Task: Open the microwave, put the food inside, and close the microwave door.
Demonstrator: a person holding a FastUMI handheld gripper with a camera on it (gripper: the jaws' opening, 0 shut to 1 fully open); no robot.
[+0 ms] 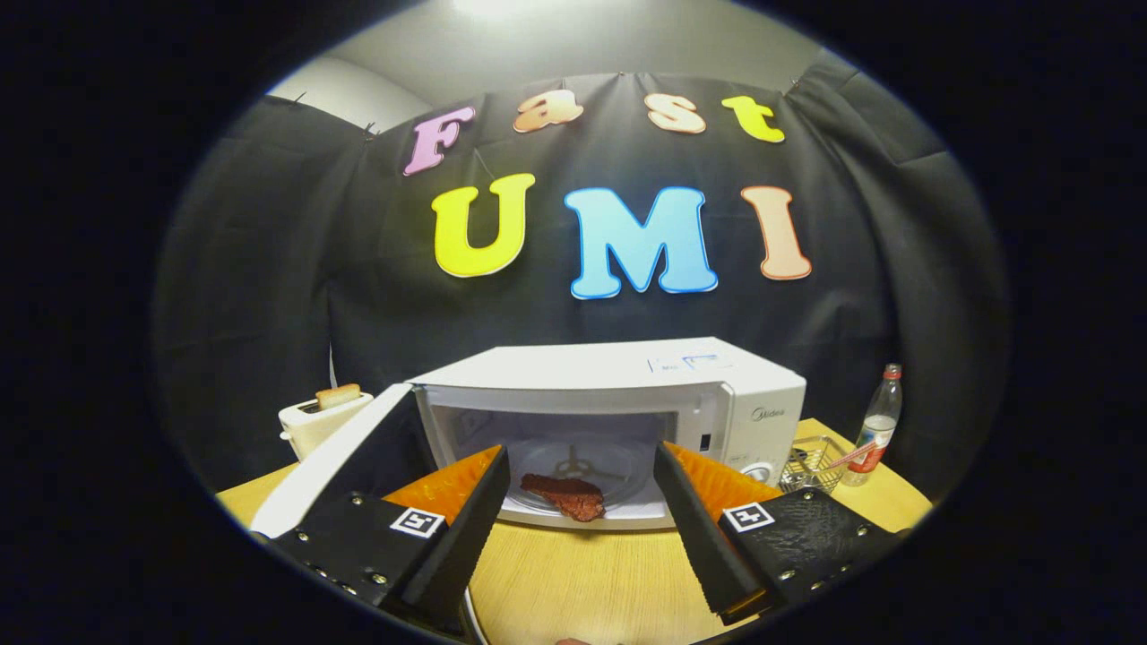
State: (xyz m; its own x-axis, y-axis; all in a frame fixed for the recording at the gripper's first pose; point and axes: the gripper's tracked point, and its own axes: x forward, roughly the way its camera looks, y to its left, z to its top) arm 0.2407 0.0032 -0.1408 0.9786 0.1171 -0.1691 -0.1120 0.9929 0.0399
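My tool (581, 515) spread wide, empty. Meat (564, 495) sat inside microwave (627, 394); open door (345, 461) partly hidden behind my left finger.

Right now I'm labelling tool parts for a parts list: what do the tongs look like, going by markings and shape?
The tongs have two wedge-shaped fingers that narrow toward their tips. Each sits on a dark, textured block fixed with small silver screws. Each block carries a square white tag with a black pattern, one on the left block and one on the right block. No cables show.
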